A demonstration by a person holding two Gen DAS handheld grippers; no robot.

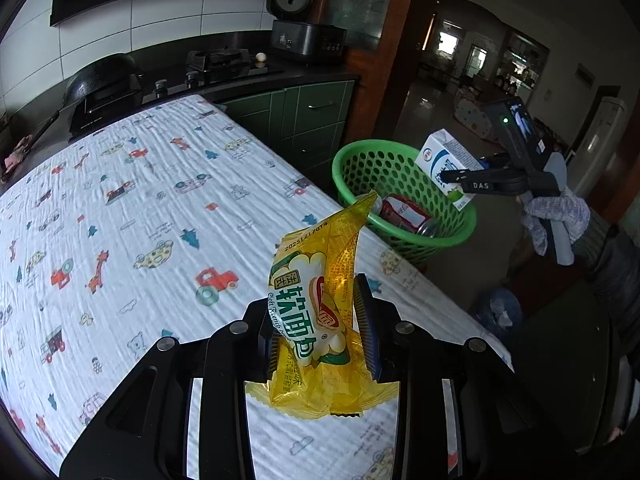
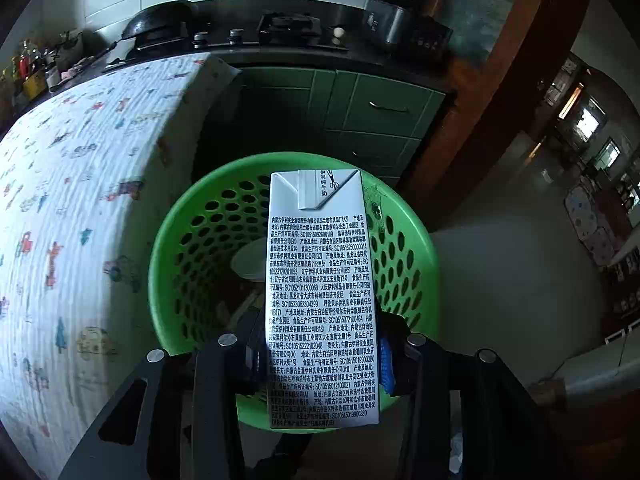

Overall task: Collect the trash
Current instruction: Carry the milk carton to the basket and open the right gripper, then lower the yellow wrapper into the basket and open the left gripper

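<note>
Clamping a yellow bread wrapper (image 1: 316, 316) over the near table (image 1: 120, 208), the left gripper (image 1: 320, 332) had yet to deliver, while farther right the right gripper (image 2: 320, 356) pinched a milk carton (image 2: 320, 300) above the green basket (image 2: 416, 240), already holding some trash.

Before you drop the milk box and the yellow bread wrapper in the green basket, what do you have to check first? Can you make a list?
1. Right gripper clamped on milk carton: ok.
2. Carton over the green basket: ok.
3. Room in basket beside the red package already inside: ok.
4. Left gripper clamped on yellow bread wrapper: ok.
5. Wrapper over the basket: not ok, it is above the patterned tablecloth.
6. Grippers apart from each other: ok.
</note>
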